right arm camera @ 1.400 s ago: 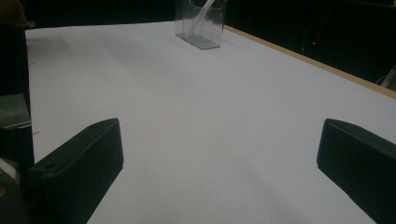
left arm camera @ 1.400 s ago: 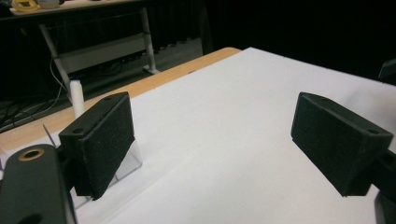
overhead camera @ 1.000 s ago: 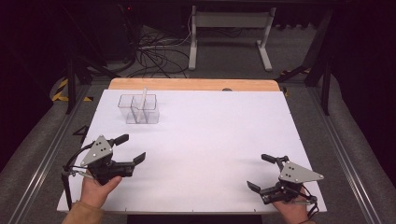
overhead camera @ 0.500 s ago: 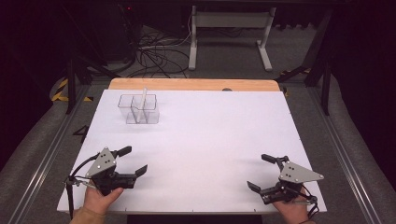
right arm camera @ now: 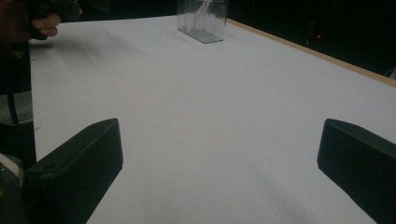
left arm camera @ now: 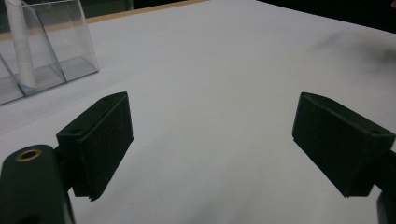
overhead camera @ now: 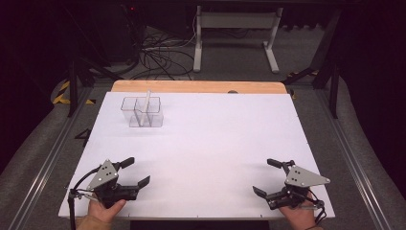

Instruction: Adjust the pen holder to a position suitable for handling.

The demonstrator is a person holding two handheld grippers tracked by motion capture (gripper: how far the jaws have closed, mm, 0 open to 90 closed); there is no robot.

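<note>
Evenly lit from overhead across the white rectangular surface [overhead camera: 210,143], dark all round from nine through three o'clock. Soft, faint shadows. Slight grain and blur up close; clear plastic divided box [left arm camera: 42,51] softly out of focus at eleven o'clock.

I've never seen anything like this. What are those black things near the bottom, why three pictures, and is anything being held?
A person sits at a white table holding a hand tool in each hand. Each tool ends in a two-fingered claw: the left claw and the right claw. One picture looks down from above. The other two come from small cameras riding on the tools, so the black blocks there are each claw's own fingers. Both claws are open and hold nothing. On the table's far left stands a clear plastic box with compartments, and a white tube stands in it.
</note>
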